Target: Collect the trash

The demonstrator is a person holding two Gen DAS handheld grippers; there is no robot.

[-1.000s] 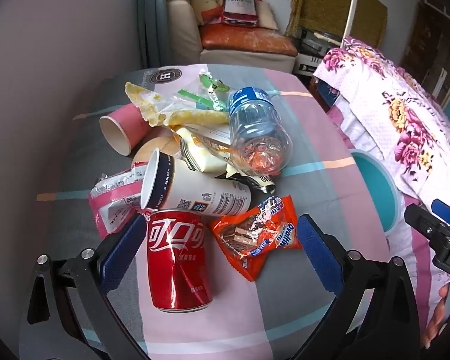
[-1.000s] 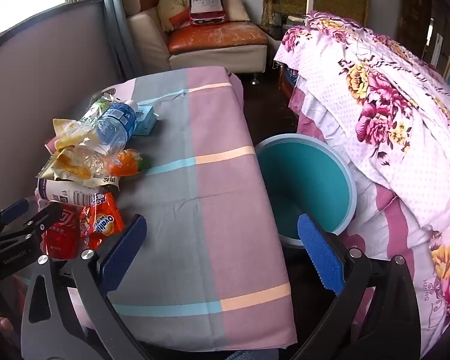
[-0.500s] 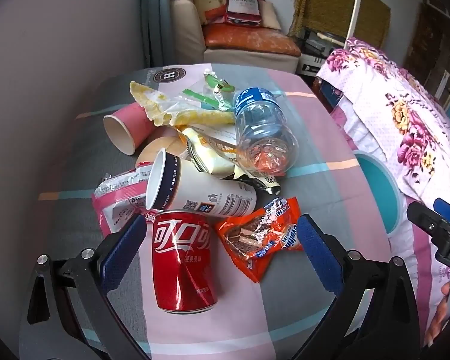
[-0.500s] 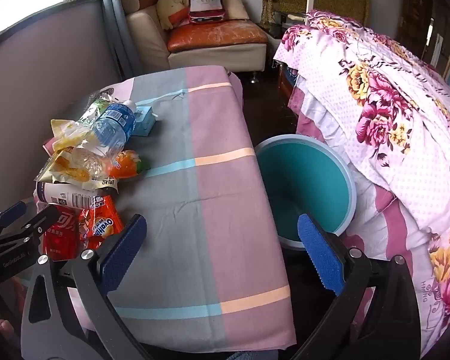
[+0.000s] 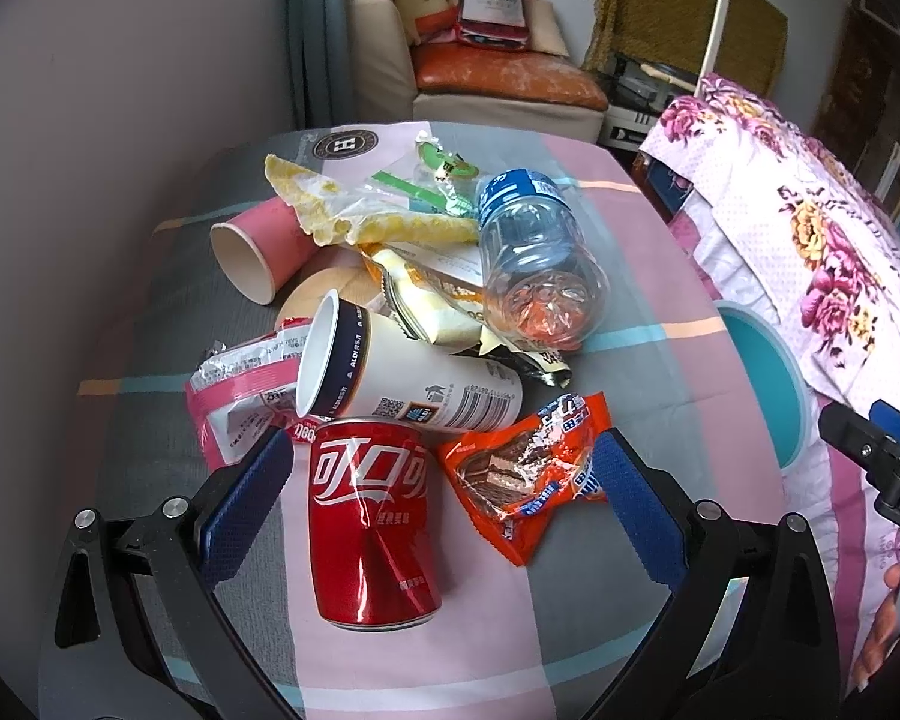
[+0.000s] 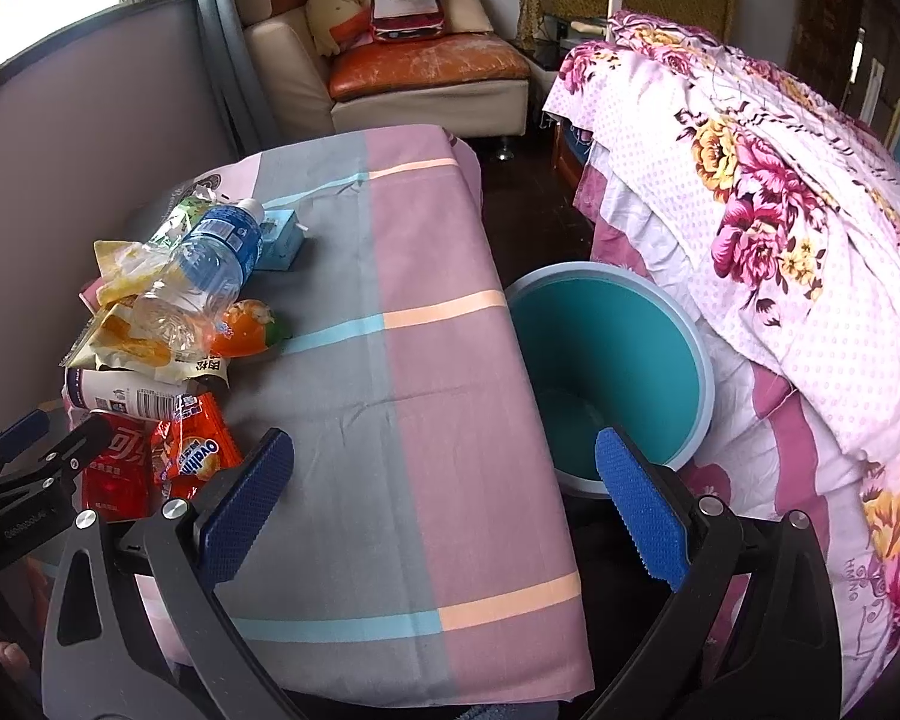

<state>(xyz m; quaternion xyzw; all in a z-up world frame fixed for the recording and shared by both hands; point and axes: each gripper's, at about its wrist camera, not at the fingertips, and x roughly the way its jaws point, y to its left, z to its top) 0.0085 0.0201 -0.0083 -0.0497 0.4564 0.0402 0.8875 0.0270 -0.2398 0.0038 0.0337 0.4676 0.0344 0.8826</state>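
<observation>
**Nothing picked yet: lining up on the can**

I hold the left gripper point(image 5: 438, 480) spread wide over the can point(image 5: 373, 525), which lies at 6 o'clock of the trash pile. Next I lower and pinch its sides. My right gripper point(image 6: 444, 498), spread and empty, hovers beside the bin point(image 6: 705, 384) at 3 o'clock.

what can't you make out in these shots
- Teal bin: left wrist view shows only a rim sliver, behind the table edge.
- Bin floor: right wrist view, hidden by right gripper.
- Tan round item: buried under wrappers.
- Red can: partly behind left gripper.
</observation>
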